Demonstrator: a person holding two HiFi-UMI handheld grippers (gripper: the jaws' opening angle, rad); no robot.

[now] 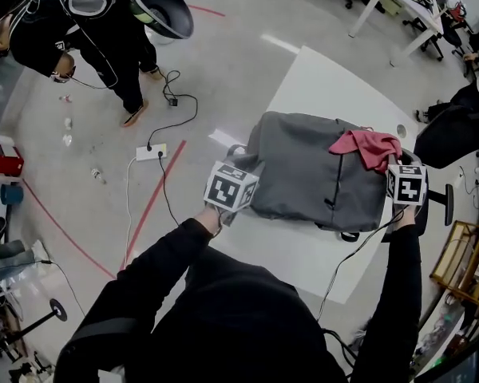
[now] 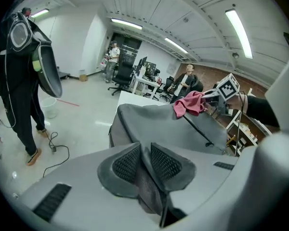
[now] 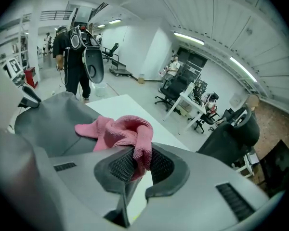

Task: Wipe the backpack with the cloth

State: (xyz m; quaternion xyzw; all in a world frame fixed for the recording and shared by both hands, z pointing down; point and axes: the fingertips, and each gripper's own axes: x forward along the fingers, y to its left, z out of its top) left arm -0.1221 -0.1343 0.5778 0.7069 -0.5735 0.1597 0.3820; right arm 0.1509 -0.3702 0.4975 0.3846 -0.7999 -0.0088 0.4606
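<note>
Two grippers, one at each end of the grey backpack [image 1: 311, 166].
The backpack lies flat on the white table [image 1: 319, 70], its long axis running from gripper to gripper. The pink cloth [image 1: 367, 148] sits bunched on its right end, one fold pinched in the right gripper [image 3: 137, 162]. The left gripper [image 2: 145, 165] is clamped on a fold of backpack fabric at the opposite end, so the panel to wipe stretches leftward from the cloth.
</note>
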